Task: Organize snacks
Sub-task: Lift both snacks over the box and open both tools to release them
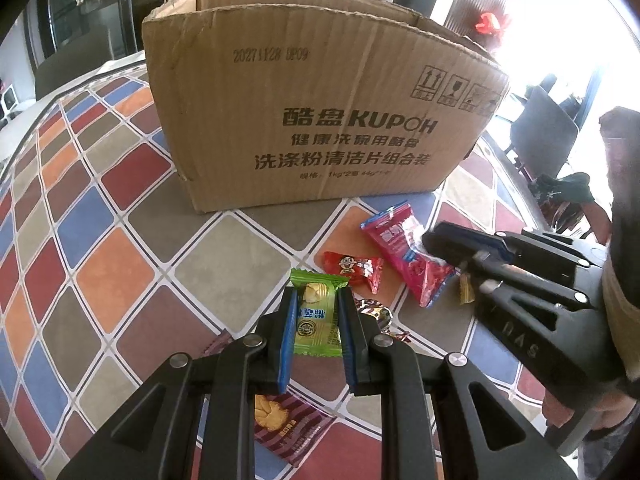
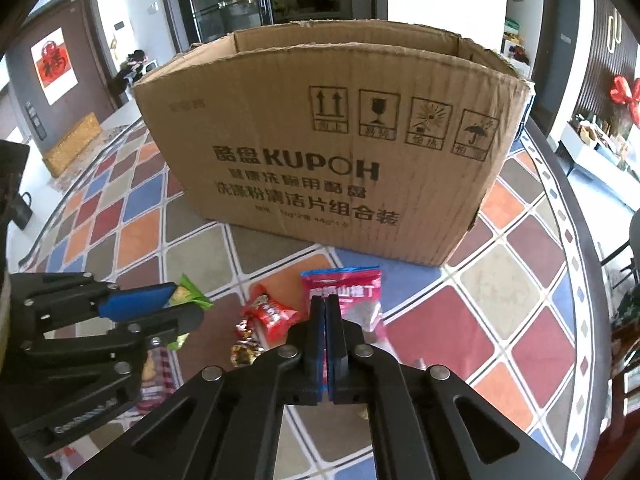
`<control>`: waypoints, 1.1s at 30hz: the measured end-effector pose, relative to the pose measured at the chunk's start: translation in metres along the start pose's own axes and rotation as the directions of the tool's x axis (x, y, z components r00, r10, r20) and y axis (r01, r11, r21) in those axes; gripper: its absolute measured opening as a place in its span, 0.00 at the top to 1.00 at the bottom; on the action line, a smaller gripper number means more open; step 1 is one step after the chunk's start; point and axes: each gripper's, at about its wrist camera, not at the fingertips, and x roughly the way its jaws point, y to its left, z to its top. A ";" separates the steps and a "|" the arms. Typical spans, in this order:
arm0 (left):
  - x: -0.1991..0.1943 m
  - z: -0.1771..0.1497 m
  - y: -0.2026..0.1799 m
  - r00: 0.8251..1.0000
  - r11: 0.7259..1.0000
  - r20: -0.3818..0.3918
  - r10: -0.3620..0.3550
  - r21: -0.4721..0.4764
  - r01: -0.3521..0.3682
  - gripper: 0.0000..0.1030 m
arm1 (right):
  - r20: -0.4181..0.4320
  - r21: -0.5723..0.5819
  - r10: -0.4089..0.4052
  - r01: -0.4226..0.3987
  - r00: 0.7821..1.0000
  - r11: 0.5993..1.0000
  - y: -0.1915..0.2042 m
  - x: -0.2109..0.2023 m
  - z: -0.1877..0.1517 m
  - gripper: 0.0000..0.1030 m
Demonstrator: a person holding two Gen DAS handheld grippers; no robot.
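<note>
— Checked tablecloth of coloured squares (image 1: 100,240) all across, bright room behind. Where to look first?

— At the left gripper (image 1: 318,300). Clamped on the green-wrapped sweet packet (image 1: 316,316), blue pads on its two long edges. Long axis straight ahead along the fingers, toward the brown corrugated cardboard box (image 1: 320,100).

— And the right gripper (image 2: 325,304)?

— Pads pressed together, tips at the near end of the pink plastic snack pouch (image 2: 348,292). Cannot tell whether an edge is nipped between them. Pouch also lengthwise toward the box, slightly slanted.

— Nearer arm for the drop?

— Probably the left: already loaded, box dead ahead. Open top above finger level, so likely a lift over the front wall.

— Anything in the box?

— Hidden. Only the inner back wall showing from both wrists.

— Left on the cloth?

— Red cartoon-face candy wrapper (image 1: 352,266) between green and pink, foil-wrapped sweets (image 2: 244,350) just beside it, maroon biscuit packet (image 1: 288,428) beneath the left gripper.
</note>
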 end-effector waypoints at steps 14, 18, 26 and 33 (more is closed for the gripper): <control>0.008 0.003 -0.002 1.000 1.000 -0.016 0.009 0.007 -0.009 0.80 | -0.121 -0.003 0.014 -0.015 0.993 1.000 -0.015 0.033 -0.004 0.47; 0.011 0.004 -0.001 1.000 1.000 -0.018 0.012 0.006 -0.012 0.80 | -0.139 -0.002 0.016 -0.016 0.990 1.000 -0.014 0.043 -0.005 0.47; 0.006 0.005 -0.002 1.000 1.000 -0.009 0.009 0.011 -0.009 0.80 | -0.116 0.031 0.037 -0.033 0.993 0.999 -0.016 0.036 -0.009 0.59; -0.013 0.007 -0.006 0.999 1.000 0.036 0.007 0.019 -0.008 0.80 | -0.043 0.055 0.039 -0.036 0.998 0.998 -0.013 0.005 -0.007 0.59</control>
